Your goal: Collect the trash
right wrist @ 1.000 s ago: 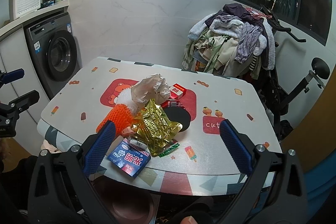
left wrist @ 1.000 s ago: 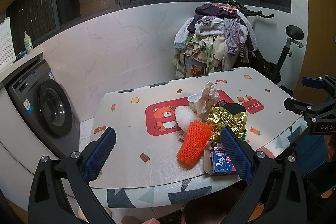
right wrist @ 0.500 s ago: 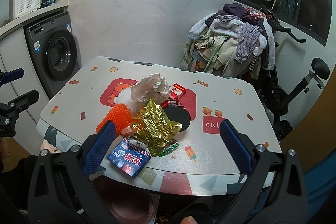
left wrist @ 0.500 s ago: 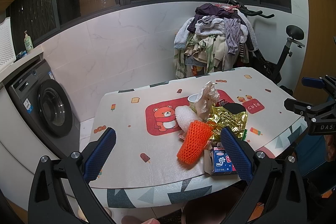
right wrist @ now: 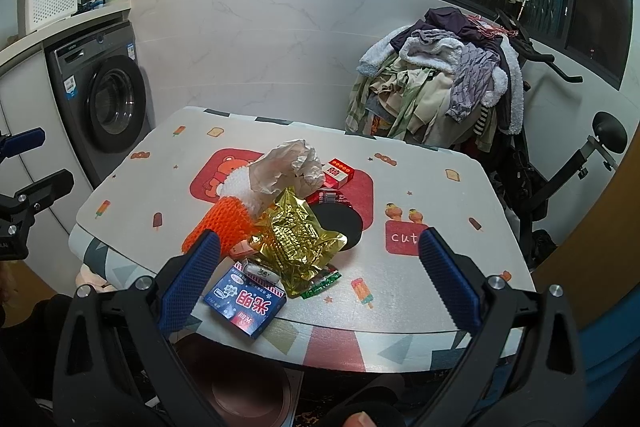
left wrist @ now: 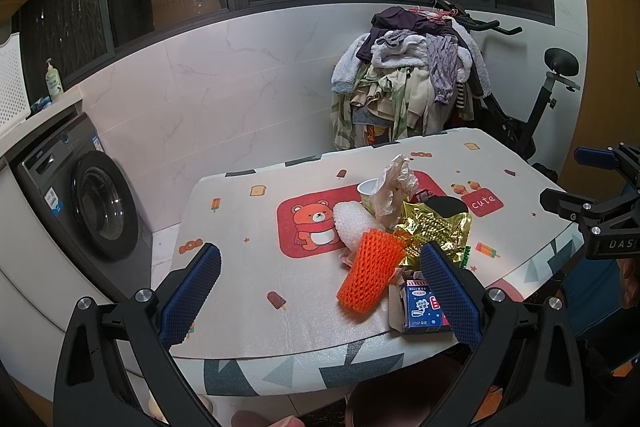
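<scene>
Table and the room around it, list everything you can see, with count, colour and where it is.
table: one, white patterned cover, centre
orange foam net: one, near edge of pile
white foam net: one, behind the orange one
gold foil bag: one, middle of pile
blue carton: one, table's front edge
crumpled plastic bag: one, pale, back of pile
red box: one, red and white, behind pile
black lid: one, right of foil bag
washing machine: one, grey, left
clothes heap: one, mixed, on exercise bike
left gripper: blue pads, open, empty
right gripper: blue pads, open, empty
</scene>
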`<state>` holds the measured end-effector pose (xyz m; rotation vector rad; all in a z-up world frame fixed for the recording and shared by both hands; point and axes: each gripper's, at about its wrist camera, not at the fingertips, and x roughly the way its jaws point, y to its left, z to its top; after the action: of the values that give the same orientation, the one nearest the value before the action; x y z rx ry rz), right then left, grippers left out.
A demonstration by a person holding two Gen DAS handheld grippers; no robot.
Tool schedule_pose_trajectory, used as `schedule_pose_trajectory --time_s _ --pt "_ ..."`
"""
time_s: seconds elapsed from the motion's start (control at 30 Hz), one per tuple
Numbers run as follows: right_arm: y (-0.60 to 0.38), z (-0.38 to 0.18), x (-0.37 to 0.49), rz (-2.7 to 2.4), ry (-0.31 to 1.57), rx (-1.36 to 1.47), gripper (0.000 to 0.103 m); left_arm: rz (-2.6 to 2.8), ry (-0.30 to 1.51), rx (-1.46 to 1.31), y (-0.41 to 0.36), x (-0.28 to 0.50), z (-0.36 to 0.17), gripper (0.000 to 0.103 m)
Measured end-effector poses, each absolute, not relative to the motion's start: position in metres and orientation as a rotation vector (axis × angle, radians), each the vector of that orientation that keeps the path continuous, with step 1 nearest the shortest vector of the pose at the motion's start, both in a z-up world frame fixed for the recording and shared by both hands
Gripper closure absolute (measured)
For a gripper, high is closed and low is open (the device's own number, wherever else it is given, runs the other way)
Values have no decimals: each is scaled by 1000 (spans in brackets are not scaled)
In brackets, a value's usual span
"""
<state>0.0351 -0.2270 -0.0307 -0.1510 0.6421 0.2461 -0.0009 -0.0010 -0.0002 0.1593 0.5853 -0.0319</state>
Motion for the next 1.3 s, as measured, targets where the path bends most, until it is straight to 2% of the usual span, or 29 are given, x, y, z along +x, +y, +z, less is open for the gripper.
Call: schedule_pose_trajectory --time_s 0.3,0.47,0.83,1.13,1.3 --pt "-226 -36 35 271 660 -136 6 -50 595 182 4 3 0 5" --pt "-221 -50 38 290 680 -92 6 -59 620 154 14 9 -21 5" --pt "-196 -139 57 328 917 30 6 26 629 177 38 19 -74 5" --pt "-163 -201 90 268 1025 159 6 31 709 116 60 29 -104 5" --pt "-154 -218 113 206 1069 274 6 38 728 104 67 29 -113 5"
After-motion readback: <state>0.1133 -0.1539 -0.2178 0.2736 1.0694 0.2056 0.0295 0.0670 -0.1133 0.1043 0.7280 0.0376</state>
